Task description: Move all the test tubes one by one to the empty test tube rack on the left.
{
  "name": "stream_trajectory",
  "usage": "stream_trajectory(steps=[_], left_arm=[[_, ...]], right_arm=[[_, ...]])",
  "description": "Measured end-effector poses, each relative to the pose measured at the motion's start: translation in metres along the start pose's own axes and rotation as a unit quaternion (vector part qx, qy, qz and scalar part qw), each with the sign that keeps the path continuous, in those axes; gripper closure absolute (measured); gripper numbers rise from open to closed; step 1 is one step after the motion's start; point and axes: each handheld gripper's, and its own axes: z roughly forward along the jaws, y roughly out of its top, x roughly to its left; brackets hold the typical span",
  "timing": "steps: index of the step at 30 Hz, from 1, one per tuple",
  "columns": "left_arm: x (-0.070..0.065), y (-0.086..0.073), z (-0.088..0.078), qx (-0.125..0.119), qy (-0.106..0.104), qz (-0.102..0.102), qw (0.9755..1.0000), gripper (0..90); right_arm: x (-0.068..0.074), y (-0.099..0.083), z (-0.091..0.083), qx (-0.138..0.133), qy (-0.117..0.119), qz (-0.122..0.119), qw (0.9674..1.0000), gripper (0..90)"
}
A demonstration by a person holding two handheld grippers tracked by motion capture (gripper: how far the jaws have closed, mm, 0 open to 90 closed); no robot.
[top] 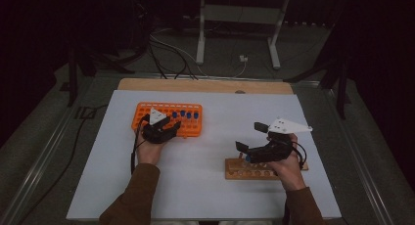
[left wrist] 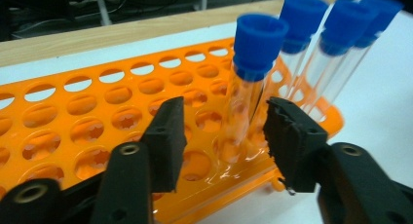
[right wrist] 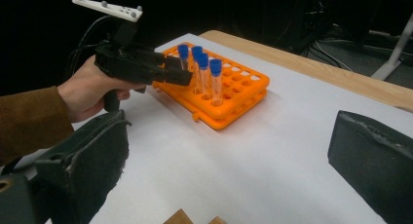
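The test tube [left wrist: 251, 83] nearest the left gripper [left wrist: 224, 136] is a clear, slim cylinder topped with a ribbed blue screw cap. It stands slightly tilted in a hole of the orange rack [left wrist: 73, 117]. Three more blue-capped tubes [left wrist: 336, 44] rise behind it toward 1 o'clock in the left gripper view. In the high view the rack [top: 191, 110] lies on the white desk [top: 205, 186] at about 11 o'clock from the centre of the sheet, its capped tubes lined up along its right half.

The left gripper [top: 169, 129] reaches in over the rack's near edge. Its two black jaws stand partly apart, one at each side of the nearest tube's glass body. A clear gap shows on the left side, and the right jaw stands close to the glass without visibly pressing on it. Nothing is clamped.

The right gripper [top: 252, 137] hovers at about 4 o'clock on the desk, just above a wooden block [top: 244, 172] with a row of round holes. Its jaws are spread wide with nothing between them, as the right gripper view shows, where the rack [right wrist: 234, 87] and the left gripper [right wrist: 178, 70] lie toward 11 o'clock.
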Motion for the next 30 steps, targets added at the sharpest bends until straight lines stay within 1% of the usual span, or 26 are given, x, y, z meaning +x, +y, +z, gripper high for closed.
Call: stream_trajectory(steps=[1,2,3,4,6,8,10,11,13,14,18,20,23,28,30], left_arm=[[0.0,0.001,-0.002,-0.001,0.006,-0.004,1.0,40.4],[0.001,0.002,-0.004,-0.004,0.004,-0.009,0.9999,34.3],[0.003,0.002,-0.006,-0.007,-0.003,-0.016,0.9998,33.0],[0.004,0.003,-0.008,-0.007,-0.004,-0.02,0.9998,32.2],[0.006,0.004,-0.012,-0.007,-0.001,-0.025,0.9997,23.9],[0.007,0.004,-0.015,-0.003,0.0,-0.026,0.9997,17.8],[0.009,0.004,-0.019,-0.001,-0.005,-0.026,0.9997,14.9],[0.01,0.004,-0.021,0.003,-0.01,-0.025,0.9996,11.1],[0.01,0.004,-0.025,0.007,-0.011,-0.022,0.9997,3.7],[0.01,0.004,-0.027,0.008,-0.011,-0.021,0.9997,2.1],[0.011,0.002,-0.038,0.007,-0.016,-0.015,0.9997,0.7],[0.012,0.001,-0.044,0.006,-0.012,-0.014,0.9998,0.7],[0.014,-0.002,-0.054,0.002,-0.013,-0.02,0.9997,0.7],[0.018,-0.007,-0.07,-0.008,-0.011,-0.021,0.9997,0.8],[0.017,-0.008,-0.076,-0.011,-0.013,-0.018,0.9997,0.8]], right_arm=[[0.0,0.0,0.0,0.0,0.0,0.0,1.0,1.6],[0.0,0.0,0.0,0.0,0.0,0.0,1.0,1.6],[0.0,0.0,-0.001,0.0,0.0,0.0,1.0,1.6],[0.0,0.0,-0.001,-0.001,-0.001,-0.001,1.0,1.6],[-0.001,-0.001,-0.002,-0.001,-0.002,0.0,1.0,1.6],[-0.001,-0.001,-0.002,-0.002,-0.002,0.0,1.0,1.6],[-0.001,-0.002,-0.003,-0.001,-0.002,0.0,1.0,1.7],[-0.001,-0.003,-0.003,-0.001,-0.002,0.001,1.0,1.6],[-0.002,-0.004,-0.003,-0.002,-0.001,0.001,1.0,1.6],[-0.002,-0.005,-0.003,-0.001,-0.001,0.001,1.0,1.6],[-0.003,-0.01,-0.003,0.003,0.0,0.002,1.0,1.6],[-0.005,-0.013,-0.004,0.003,0.004,0.004,1.0,1.6],[-0.006,-0.018,-0.006,0.005,0.004,0.005,1.0,1.6],[-0.01,-0.025,-0.009,0.009,0.002,0.007,0.9999,1.6],[-0.01,-0.027,-0.009,0.013,0.002,0.006,0.9999,1.6]])
